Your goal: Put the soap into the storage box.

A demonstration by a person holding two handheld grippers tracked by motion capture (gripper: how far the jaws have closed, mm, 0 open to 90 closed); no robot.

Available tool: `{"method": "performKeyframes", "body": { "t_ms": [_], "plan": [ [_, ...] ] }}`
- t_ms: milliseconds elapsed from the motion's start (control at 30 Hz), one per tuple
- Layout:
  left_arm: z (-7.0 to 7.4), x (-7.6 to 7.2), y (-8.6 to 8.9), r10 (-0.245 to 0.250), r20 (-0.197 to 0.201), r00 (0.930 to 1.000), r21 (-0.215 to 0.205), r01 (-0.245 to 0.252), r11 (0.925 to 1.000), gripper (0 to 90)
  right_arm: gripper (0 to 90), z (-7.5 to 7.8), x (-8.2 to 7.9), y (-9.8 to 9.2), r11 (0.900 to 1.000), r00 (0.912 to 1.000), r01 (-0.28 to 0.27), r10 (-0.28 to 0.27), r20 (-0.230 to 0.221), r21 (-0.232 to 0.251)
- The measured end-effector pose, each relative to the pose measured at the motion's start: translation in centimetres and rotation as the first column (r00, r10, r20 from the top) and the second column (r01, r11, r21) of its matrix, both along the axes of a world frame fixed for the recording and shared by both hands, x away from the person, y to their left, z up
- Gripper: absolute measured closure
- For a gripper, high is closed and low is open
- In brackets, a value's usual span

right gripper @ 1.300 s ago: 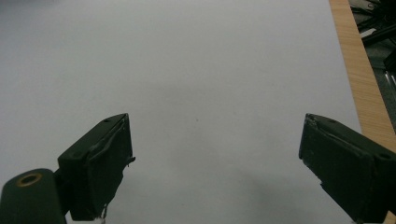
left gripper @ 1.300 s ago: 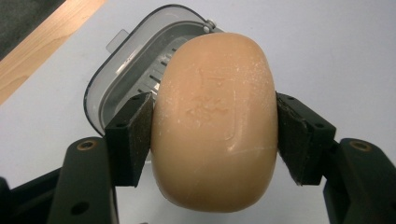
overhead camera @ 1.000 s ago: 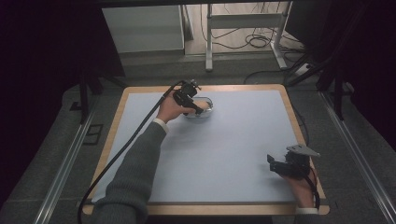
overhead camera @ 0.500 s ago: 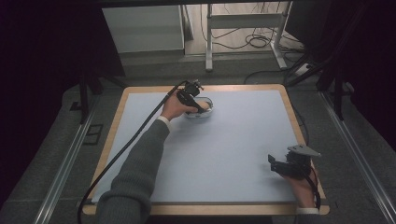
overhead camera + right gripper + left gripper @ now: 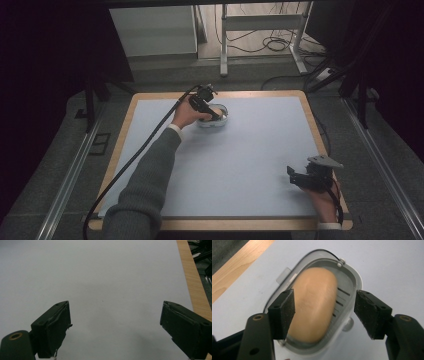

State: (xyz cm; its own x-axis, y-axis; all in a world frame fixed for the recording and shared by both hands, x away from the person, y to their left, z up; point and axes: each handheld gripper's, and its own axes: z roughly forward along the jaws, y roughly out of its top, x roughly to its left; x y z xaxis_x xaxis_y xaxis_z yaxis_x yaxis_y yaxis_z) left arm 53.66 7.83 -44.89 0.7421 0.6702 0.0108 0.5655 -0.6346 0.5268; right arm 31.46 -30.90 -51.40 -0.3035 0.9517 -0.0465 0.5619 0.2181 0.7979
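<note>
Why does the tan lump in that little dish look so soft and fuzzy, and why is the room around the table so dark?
In the left gripper view the soap in its clear dish is slightly blurred, sitting close to the lens, while the black pads look sharper. In the high view light falls on the pale table, with the surroundings near black. In the right gripper view the mat is evenly lit, with a soft shadow low down.

Left arm, in a grey sleeve, reaches forward across the desk from the near edge. The left hand grips the black two-jaw left gripper, tilted downward. Its jaws have just been opening and stand apart, pads clear on both sides. The right hand rests near the near right corner, holding the black right gripper roughly level, jaws spread wide.
</note>
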Motion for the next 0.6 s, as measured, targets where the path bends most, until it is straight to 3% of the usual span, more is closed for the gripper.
{"method": "performKeyframes", "body": {
  "t_ms": [367,433,600],
  "plan": [
    [0.9,-2.7,1.9,-0.002,0.031,0.9995,-0.022,0.003,0.9997,23.5,9.5,0.0,0.0,0.0,1.000,1.0000,0.000,0.000,0.000,-0.001],
    [1.1,-3.3,2.1,-0.014,0.045,0.9989,-0.010,0.014,0.9998,22.4,9.5,0.1,0.0,0.1,1.000,1.0000,-0.001,0.001,0.002,-0.002],
    [1.4,-5.1,2.9,-0.021,0.066,0.9976,-0.045,0.024,0.9987,21.5,9.5,0.1,0.0,0.2,1.000,1.0000,-0.006,0.006,0.000,-0.001]
  ]
}}
